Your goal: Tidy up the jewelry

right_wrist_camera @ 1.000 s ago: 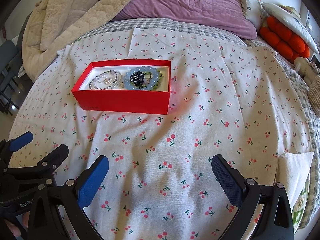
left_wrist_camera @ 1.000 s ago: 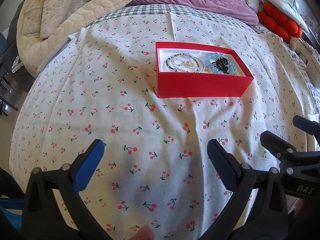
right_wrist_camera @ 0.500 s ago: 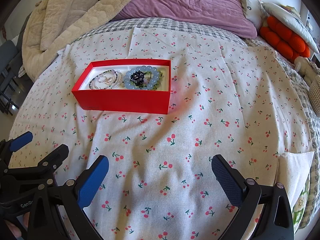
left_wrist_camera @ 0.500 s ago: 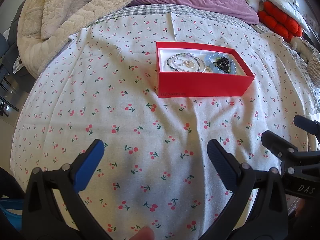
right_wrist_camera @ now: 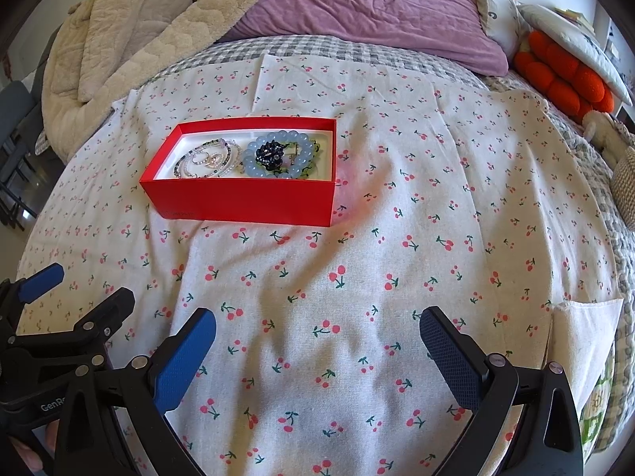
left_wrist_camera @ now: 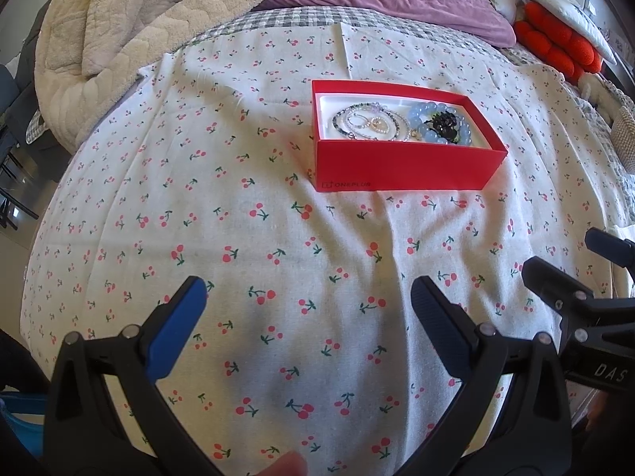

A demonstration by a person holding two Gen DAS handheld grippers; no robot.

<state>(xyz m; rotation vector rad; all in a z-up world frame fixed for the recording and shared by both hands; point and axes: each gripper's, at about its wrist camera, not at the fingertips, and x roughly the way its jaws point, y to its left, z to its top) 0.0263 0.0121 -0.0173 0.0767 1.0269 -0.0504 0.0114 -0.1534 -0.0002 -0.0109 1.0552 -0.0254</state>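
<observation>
A red box (left_wrist_camera: 401, 166) sits on a bed cloth (left_wrist_camera: 278, 238) with little cherries on it. The box has no lid on. Inside it lie the jewels.

On 1 side of the box is a pile of thin bead chains (right_wrist_camera: 208, 158) and small rings, all curled up in a round heap. On the other side is a ring of big pale blue beads (right_wrist_camera: 278, 152). A dark sparkly piece (right_wrist_camera: 270, 154) sits in the middle of the blue ring, and a bit of green shows under it. The 2 heaps lie just beside each other.

The left tongs (left_wrist_camera: 307, 301) hang over the cloth, near the front of the bed and well apart from the box. The 2 blue tips are spread wide. Nothing is between them. The right tongs (right_wrist_camera: 317, 333) are the same: spread wide, with nothing in them, over bare cloth and well away from the box. Each pair of tongs can be seen at the edge of the other one's view, so they are side by side.

No jewels can be seen out on the cloth. All of them look to be in the box, so the putting-away part seems done. I think the job is close to the end. What may be left is to close the box, but no lid shows in these views, so I cannot tell.

At the far end of the bed are a purple blanket (right_wrist_camera: 377, 8), a fluffy cream blanket (left_wrist_camera: 119, 27) and an orange cushion (right_wrist_camera: 563, 75).
</observation>
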